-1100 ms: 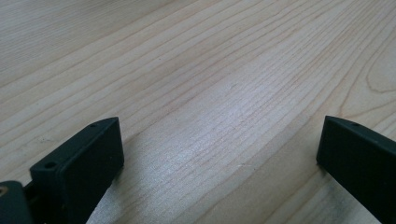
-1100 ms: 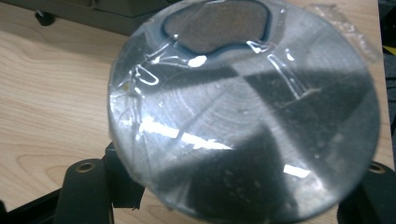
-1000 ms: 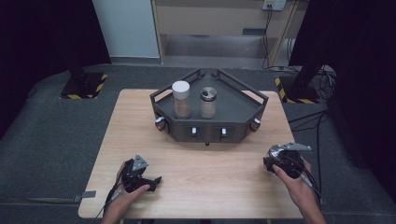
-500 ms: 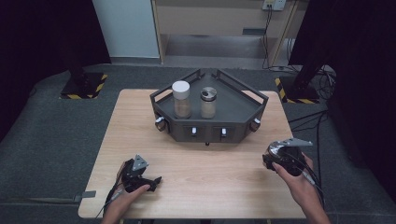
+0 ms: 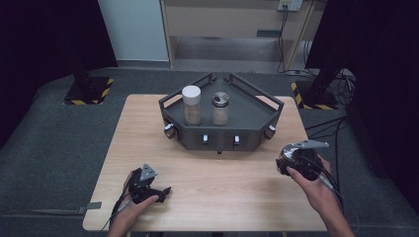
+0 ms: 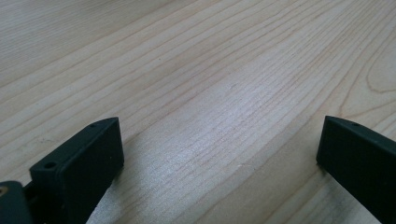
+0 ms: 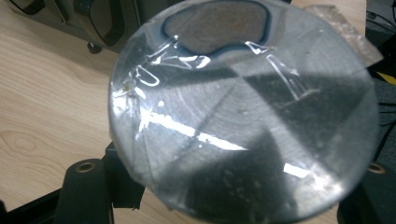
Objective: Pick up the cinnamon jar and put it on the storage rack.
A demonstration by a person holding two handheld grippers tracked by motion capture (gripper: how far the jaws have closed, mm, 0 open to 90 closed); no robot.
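My right gripper (image 5: 290, 160) clamps a clear jar (image 7: 243, 112), base end-on to its camera, long axis along the jaws; my left gripper (image 6: 219, 154) gapes over bare table (image 6: 196, 70)

Two grippers, left (image 5: 157, 191) and right (image 5: 285, 163); two jars (image 5: 191, 104) in one tray (image 5: 257, 121); a third jar (image 7: 243, 112) is gripped; one table (image 5: 222, 197).

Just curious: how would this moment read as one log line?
right gripper: shut on clear jar | left gripper: open on table | tray: two jars

Black fingers (image 6: 88, 158) with screw holes, grey triangular plates, trailing cables.
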